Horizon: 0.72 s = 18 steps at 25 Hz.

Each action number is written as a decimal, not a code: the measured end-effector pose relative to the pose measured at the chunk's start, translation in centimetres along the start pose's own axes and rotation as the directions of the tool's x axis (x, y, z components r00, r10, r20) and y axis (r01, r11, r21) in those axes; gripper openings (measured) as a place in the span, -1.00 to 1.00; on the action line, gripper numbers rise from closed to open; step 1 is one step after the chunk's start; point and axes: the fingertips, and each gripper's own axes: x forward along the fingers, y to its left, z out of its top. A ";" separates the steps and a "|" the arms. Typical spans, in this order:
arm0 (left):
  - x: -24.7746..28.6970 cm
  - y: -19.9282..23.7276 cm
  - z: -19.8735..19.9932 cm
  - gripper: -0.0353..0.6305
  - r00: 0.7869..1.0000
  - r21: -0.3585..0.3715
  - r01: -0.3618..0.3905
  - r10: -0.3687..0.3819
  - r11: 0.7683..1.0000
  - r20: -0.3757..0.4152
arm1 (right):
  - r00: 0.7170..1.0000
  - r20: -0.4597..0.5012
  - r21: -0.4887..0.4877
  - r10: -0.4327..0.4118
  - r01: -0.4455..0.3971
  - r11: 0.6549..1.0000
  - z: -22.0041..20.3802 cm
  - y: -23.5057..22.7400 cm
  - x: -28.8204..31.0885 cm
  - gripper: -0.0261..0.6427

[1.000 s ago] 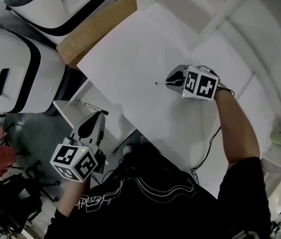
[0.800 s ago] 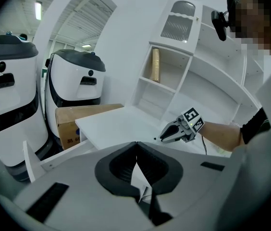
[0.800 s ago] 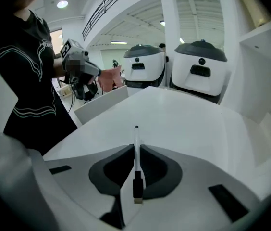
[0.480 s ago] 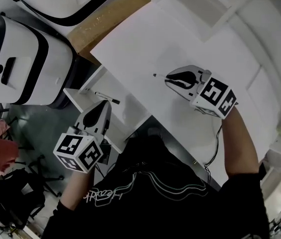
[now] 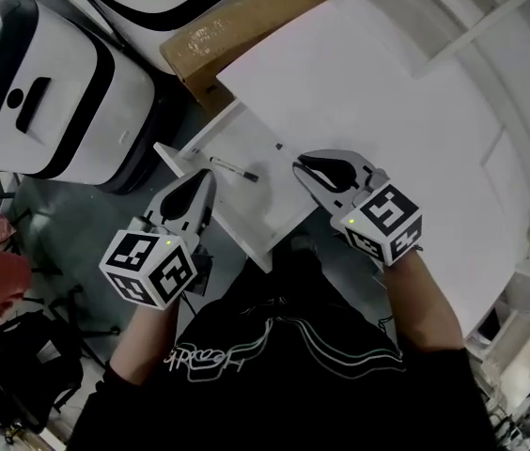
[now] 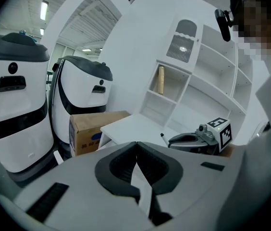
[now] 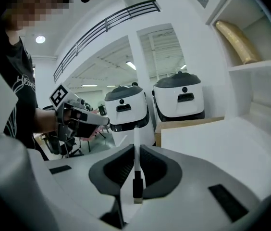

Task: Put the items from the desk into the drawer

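One marker, pinched in right tool

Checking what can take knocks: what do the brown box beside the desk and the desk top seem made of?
Brown box: cardboard, matte, with printed marks on its side. Desk top: smooth white board with a low sheen, likely laminate or painted wood; its flat, even face suggests that, but no core shows.

Head view: soft, even overhead light. Desk nearly blown out to white; floor beyond its left edge dim, greyish. Gripper views: heavy fisheye bending, dark vignetted corners. Ceiling strip light and round lamp glare. Near foreground soft.
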 end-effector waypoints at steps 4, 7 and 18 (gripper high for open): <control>-1.4 3.1 -1.2 -0.83 1.000 -0.023 0.004 -0.004 1.000 -0.016 | 0.998 -0.036 0.033 -0.056 0.057 0.998 -1.8 2.1 4.9 -0.73; -2.0 5.6 -2.7 -0.83 0.999 -0.035 -0.004 0.003 0.999 -0.038 | 0.991 -0.099 0.013 -0.092 0.094 0.995 -5.1 2.4 9.1 -0.73; -3.1 12.4 -5.7 -0.83 0.995 -0.084 -0.051 0.043 0.995 -0.087 | 0.910 -0.391 -0.025 -0.139 0.141 0.990 -17.7 -2.0 21.1 -0.73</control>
